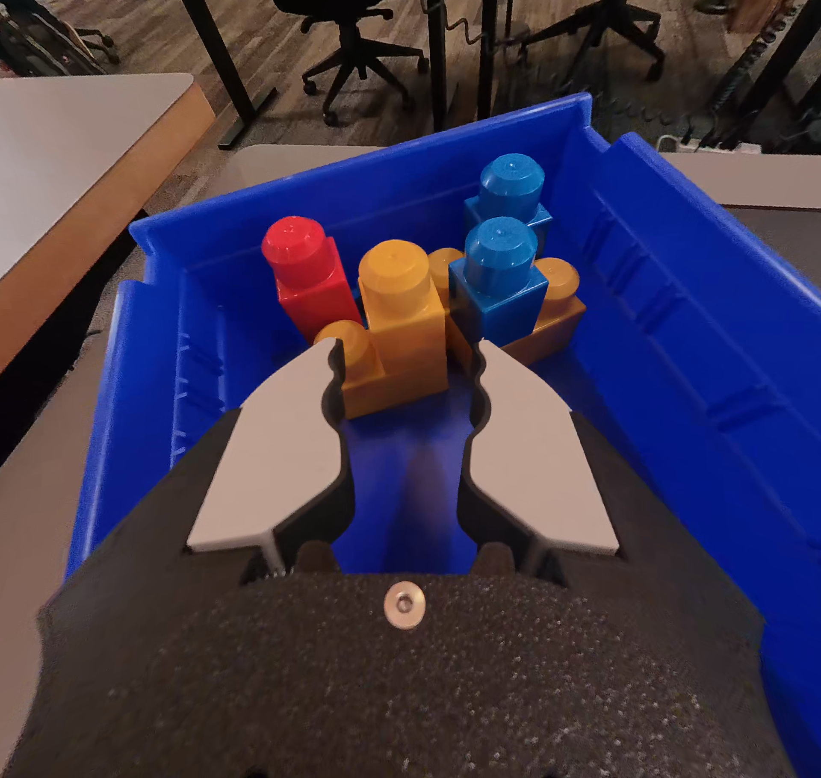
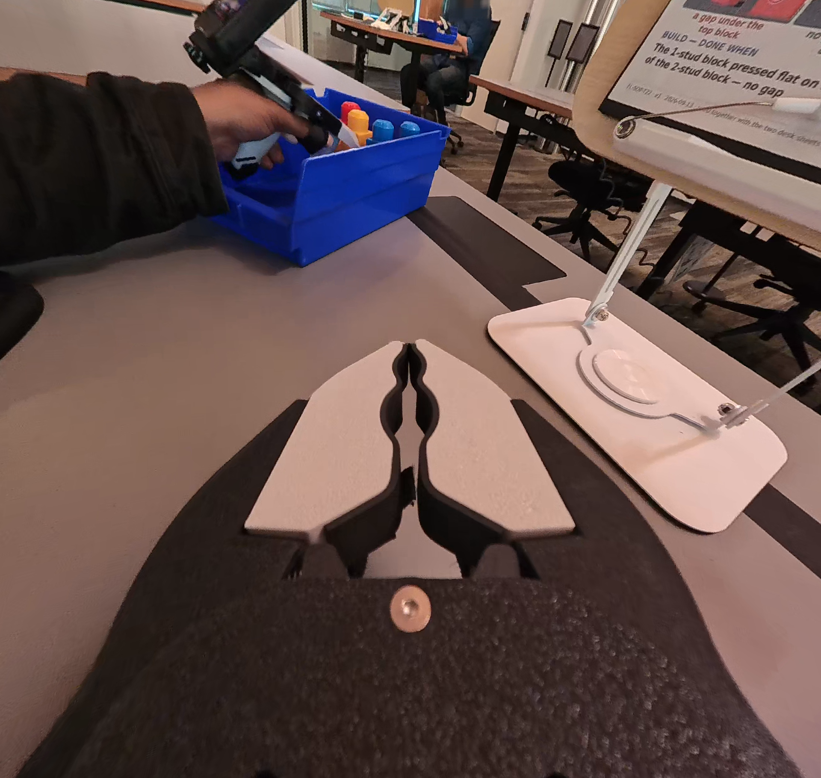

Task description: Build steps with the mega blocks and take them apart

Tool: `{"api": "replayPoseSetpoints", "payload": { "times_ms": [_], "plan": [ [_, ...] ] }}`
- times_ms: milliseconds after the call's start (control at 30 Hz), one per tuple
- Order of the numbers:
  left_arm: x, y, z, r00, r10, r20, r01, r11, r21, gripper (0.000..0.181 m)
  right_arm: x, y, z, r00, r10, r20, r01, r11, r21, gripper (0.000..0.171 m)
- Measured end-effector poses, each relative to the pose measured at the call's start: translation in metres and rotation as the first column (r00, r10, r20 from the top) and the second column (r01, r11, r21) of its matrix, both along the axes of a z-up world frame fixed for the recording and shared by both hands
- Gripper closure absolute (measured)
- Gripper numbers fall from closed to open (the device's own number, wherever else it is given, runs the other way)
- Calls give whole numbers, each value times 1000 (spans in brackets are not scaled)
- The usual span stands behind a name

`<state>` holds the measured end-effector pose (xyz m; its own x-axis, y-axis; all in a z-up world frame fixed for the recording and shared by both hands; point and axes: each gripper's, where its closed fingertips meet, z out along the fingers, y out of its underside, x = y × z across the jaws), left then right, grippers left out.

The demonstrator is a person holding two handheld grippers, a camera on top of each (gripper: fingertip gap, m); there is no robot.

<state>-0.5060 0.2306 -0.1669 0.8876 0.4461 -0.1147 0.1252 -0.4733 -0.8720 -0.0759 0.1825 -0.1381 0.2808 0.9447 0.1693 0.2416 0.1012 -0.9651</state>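
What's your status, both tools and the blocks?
Left tool open over orange step in blue bin. Right tool shut, empty, above table. Nothing blocking.

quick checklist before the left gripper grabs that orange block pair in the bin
1. Left gripper open: ok, wide gap between the fingers.
2. Lined up with the orange step: ok, it sits between the fingertips.
3. Orange step assembled: ok, a one-stud block sits on a two-stud block.
4. Room around it: not ok, the red block and the blue block stand close by.
5. Blue bin resting on the table: ok.
6. Right gripper out of the way: ok, shut, empty, over bare table.
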Motion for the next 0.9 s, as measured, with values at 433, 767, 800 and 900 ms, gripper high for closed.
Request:
{"api": "replayPoseSetpoints", "payload": {
  "times_ms": [433, 767, 800, 900],
  "plan": [
    [-12, 14, -5, 997, 50, 56, -44, 994, -102, 128, 0, -1, -8, 999, 22, 27, -22, 1000, -15, 171],
    [-23, 20, -13, 994, 81, -72, -90, 988, -123, 141, 0, -2, -13, 998, 32, 49, -32, 999, -10, 171],
    [-23, 17, -10, 993, 89, -71, -98, 987, -125, 141, 0, -2, -13, 998, 31, 50, -31, 999, -7, 171],
    [-15, 12, 15, 991, 85, -106, -92, 994, -63, 142, 1, 0, -12, 999, 28, 46, -27, 1000, -10, 171]
  ]
}}
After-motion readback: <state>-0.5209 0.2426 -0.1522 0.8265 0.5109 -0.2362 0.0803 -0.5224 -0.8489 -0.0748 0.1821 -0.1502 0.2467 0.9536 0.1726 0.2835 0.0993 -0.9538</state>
